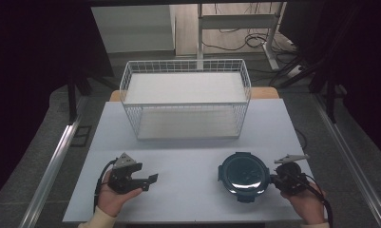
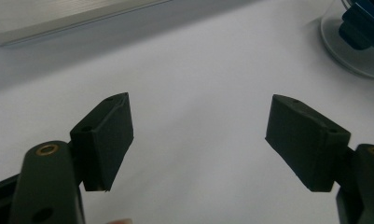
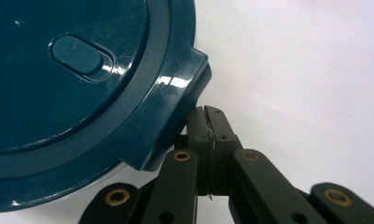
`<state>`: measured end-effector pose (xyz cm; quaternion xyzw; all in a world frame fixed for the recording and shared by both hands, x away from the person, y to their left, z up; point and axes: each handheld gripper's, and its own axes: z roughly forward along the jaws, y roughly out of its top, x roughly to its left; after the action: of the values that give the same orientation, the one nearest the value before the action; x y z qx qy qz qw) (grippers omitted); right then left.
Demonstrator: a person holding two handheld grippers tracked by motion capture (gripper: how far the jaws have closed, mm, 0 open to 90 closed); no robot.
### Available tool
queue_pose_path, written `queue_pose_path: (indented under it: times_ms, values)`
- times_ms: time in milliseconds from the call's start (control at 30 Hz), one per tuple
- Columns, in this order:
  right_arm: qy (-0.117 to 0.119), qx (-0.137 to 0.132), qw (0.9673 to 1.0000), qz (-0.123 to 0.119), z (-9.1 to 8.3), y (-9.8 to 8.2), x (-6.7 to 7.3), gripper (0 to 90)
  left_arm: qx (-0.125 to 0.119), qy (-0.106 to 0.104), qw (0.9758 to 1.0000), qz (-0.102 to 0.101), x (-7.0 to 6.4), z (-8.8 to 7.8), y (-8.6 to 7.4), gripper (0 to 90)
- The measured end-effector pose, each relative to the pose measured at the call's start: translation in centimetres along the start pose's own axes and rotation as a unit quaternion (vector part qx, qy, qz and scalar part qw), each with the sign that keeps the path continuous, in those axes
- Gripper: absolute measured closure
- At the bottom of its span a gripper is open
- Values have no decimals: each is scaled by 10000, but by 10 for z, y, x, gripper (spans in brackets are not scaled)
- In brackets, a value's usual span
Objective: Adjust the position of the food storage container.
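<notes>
A round container with a dark teal lid [image 1: 243, 175] stands on the white table [image 1: 188, 199] at the front right. The lid [image 3: 68, 88] has an oval plug and a side clip. My right gripper [image 1: 274, 179] is at the container's right side. It [image 3: 208, 112] is shut, with its tips right against the lid's clip and nothing seen between them. At the front left my left gripper [image 1: 149, 182] lies in a hand, pointing right. It [image 2: 199, 99] is open over bare table, and the container [image 2: 357, 37] is far off at the upper right of its view.
A white wire basket [image 1: 188, 118] with a flat white floor stands at the back middle of the table. Beyond the table are desk legs and cables on the floor. Metal rails run along both sides.
</notes>
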<state>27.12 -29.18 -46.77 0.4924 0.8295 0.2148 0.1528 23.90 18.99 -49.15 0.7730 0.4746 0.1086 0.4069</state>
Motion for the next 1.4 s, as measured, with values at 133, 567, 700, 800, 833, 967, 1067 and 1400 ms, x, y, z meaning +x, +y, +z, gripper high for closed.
queue_pose_path:
  times_ms: [133, 567, 700, 800, 833, 967, 1067, 1400]
  values:
    - [62, 25, 9999, -104, 4, 3, 7, 896, 4, -4, 10000, 5, 0, 1, 0, 225]
    - [199, 55, 9993, -327, 14, 18, 31, 896, -1, 10, 10000, -8, 1, 0, 0, 226]
    - [237, 40, 9990, -381, 17, 22, 39, 897, 0, 9, 10000, -3, 1, 1, 0, 225]
    - [291, 62, 9984, -479, 20, 26, 46, 897, -2, 10, 10000, -1, 1, 1, 1, 225]
    - [315, 83, 9981, -517, 21, 27, 49, 897, 0, 10, 10000, 2, 1, 0, 1, 225]
    - [345, 99, 9973, -633, 25, 34, 59, 897, -5, 12, 10000, -13, 2, 0, 1, 225]
    - [370, 104, 9966, -725, 27, 40, 67, 897, -5, 8, 10000, -15, 2, 0, 0, 225]
    - [519, 177, 9933, -1018, 36, 53, 92, 897, -11, 26, 10000, -38, 4, -1, 0, 225]
